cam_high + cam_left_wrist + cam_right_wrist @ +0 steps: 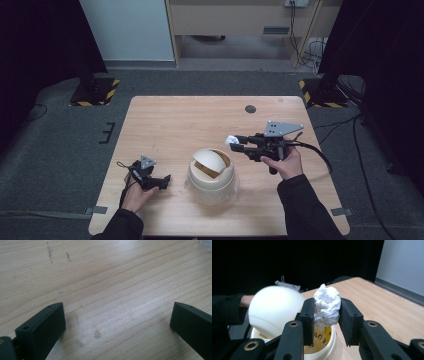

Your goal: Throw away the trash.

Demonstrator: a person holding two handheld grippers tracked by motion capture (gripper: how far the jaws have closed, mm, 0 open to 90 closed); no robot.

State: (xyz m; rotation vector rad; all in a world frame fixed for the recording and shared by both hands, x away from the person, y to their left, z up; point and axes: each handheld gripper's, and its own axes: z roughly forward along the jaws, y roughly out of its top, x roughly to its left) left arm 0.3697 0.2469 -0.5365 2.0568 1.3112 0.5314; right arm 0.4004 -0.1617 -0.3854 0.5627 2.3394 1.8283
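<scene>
A: Your right gripper (326, 322) is clamped on a crumpled white paper ball (327, 306); both pads press its sides. In the high view the paper ball (231, 140) hangs above the table (165, 120), right of the middle and nearer to the right edge than to the left one.

B: And the bin?

A: The cream bin (211, 175) with the domed swing lid stands near the middle of the table, toward your edge. Its flap is tipped and a dark opening shows on the right side of the dome. In the right gripper view the bin (274, 312) is just under and behind the jaws.

B: So which step is this?

A: I judge you are carrying the paper to the opening. Next you need to bring it over the gap, lower it a little, and only then let the jaws go apart.

B: My left hand?

A: Your left gripper (161, 182) rests low near the front left corner, jaws wide apart, holding nothing.

B: What is unclear?

A: The inside of the bin is mostly hidden by the dome; I cannot read the letters there.
</scene>
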